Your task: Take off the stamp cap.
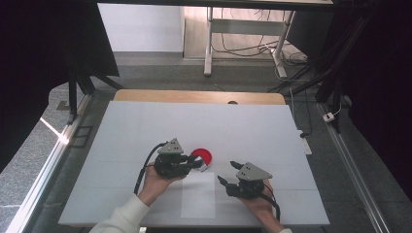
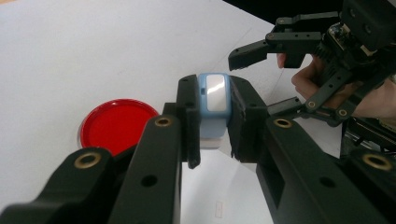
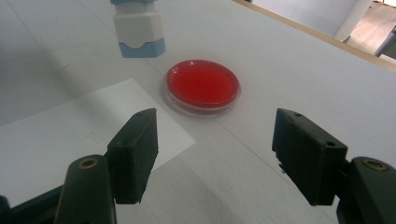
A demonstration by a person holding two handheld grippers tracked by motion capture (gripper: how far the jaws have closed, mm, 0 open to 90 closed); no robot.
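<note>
Left gripper (image 2: 212, 123) comes first — its two black jaws are closed on a small blue-and-white stamp (image 2: 213, 105), pinching the pale blue body from both sides so that the glossy top faces back along the jaws. From the right gripper view the stamp (image 3: 138, 29) hangs clear of the table with its white lower block and blue foot pointing down, so the hold sits high on the body. It looks like hard moulded plastic: light, stiff, a bit slick on the faces, and I'd guess it will not crush but could twist or slip if squeezed only by an edge. The flat side walls are the sensible place to grip, which is where the jaws are now.

Just beyond the left gripper's tips lies a round red ink pad (image 1: 201, 157) in a clear shallow dish, resting on the white table (image 1: 145, 126); it is probably light enough to skid if pushed sideways. Below and between the two grippers sits a white sheet of paper (image 1: 198, 194), thin and easily shifted.

Right gripper (image 3: 215, 149), to the right of the paper, has its jaws spread wide and carries nothing — the pad lies ahead of it.
</note>
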